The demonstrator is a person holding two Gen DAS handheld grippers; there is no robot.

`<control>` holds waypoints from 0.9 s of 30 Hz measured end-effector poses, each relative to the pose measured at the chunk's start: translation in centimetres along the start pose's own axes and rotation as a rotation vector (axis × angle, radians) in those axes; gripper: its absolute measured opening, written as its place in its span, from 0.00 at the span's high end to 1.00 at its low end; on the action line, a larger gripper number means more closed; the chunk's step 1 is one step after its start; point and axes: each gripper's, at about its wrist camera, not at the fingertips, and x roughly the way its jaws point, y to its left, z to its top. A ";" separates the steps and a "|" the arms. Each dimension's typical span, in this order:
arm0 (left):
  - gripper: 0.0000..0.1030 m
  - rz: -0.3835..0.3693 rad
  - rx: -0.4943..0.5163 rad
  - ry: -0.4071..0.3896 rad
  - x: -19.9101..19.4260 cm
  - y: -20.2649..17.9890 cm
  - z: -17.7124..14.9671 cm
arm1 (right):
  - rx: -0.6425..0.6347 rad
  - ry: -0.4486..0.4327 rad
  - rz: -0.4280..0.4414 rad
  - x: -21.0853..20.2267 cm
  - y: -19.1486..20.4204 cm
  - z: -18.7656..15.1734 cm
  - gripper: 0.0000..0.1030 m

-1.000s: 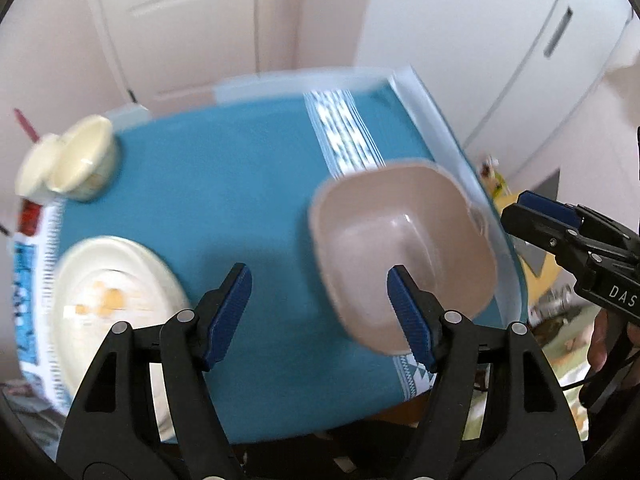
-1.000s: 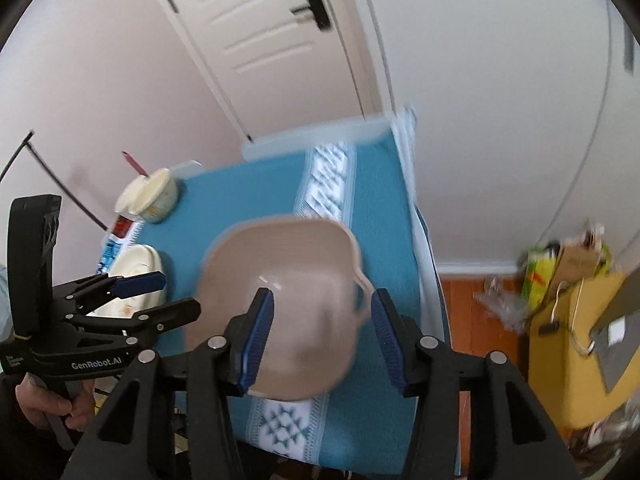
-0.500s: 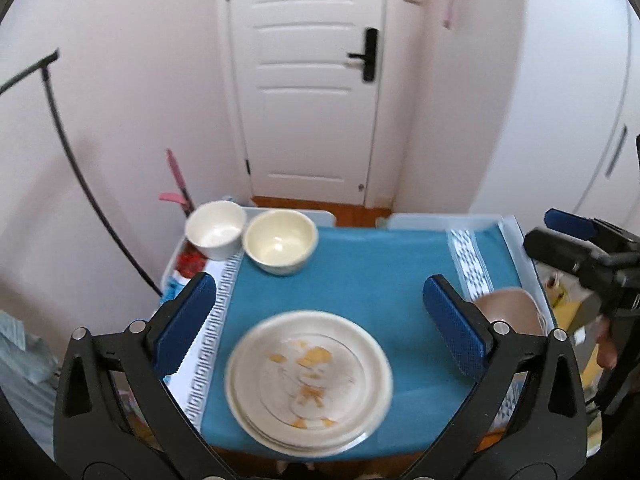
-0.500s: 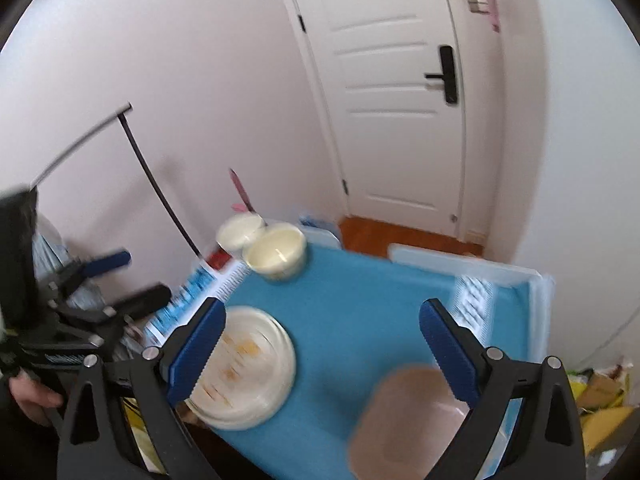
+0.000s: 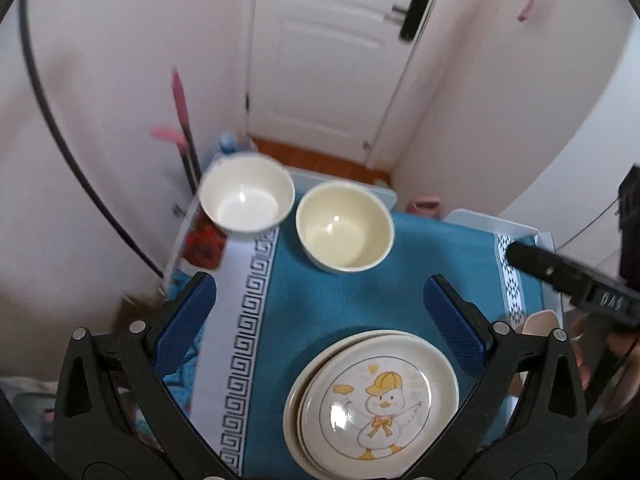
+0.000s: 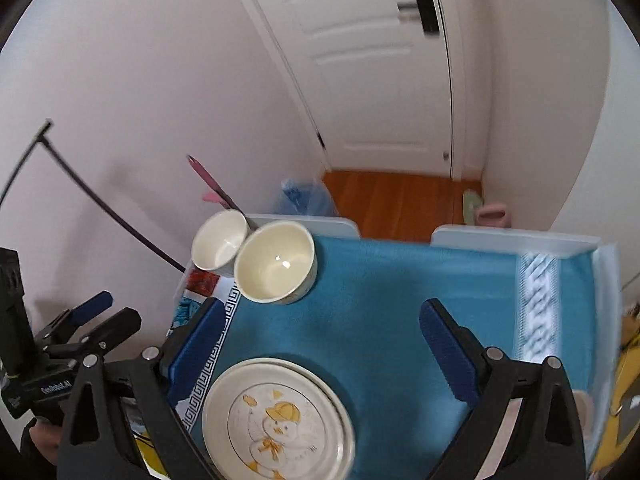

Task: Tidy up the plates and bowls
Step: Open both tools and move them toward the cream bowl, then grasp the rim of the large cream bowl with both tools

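A stack of cream plates with a duck picture (image 5: pixel 372 404) (image 6: pixel 278 416) lies at the near edge of the blue tablecloth (image 5: pixel 360 300) (image 6: pixel 400 292). A cream bowl (image 5: pixel 345 227) (image 6: pixel 276 262) and a white bowl (image 5: pixel 247 196) (image 6: pixel 218 240) stand side by side at the far left. A pink-brown bowl (image 5: pixel 538 322) shows only as a sliver at the right, partly hidden. My left gripper (image 5: pixel 318 320) is open and empty above the plates. My right gripper (image 6: pixel 320 344) is open and empty above the cloth.
The table stands in a narrow corner with walls to the left and right and a white door (image 5: pixel 344 40) (image 6: pixel 368 60) behind. A pink-handled tool (image 5: pixel 182 120) leans at the left wall. Clutter lies on the floor at the right (image 6: pixel 628 396).
Both grippers have pulled back and up from the pink-brown bowl and opened wide. Both views have swung left, so the plates and the two bowls now fill them.
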 end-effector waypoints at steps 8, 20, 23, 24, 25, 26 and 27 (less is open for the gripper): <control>0.20 -0.090 -0.017 0.142 9.6 3.0 2.0 | 0.067 0.107 -0.035 9.3 0.9 0.8 0.17; 0.68 -0.113 0.031 0.260 17.3 2.5 2.6 | 0.100 0.214 -0.052 16.7 0.3 2.0 0.53; 0.79 -0.108 0.035 0.269 17.5 2.7 2.4 | 0.091 0.230 -0.037 17.6 0.6 2.3 0.67; 0.80 -0.114 0.036 0.268 17.4 2.8 2.3 | 0.090 0.235 -0.028 17.9 0.7 2.3 0.71; 0.80 -0.112 0.040 0.268 17.3 2.8 2.5 | 0.088 0.237 -0.025 18.0 0.8 2.4 0.77; 0.80 -0.104 0.049 0.268 17.3 2.7 2.4 | 0.082 0.236 -0.024 18.1 0.9 2.4 0.79; 0.81 -0.095 0.060 0.267 17.4 2.5 2.5 | 0.080 0.232 -0.018 18.2 1.1 2.4 0.83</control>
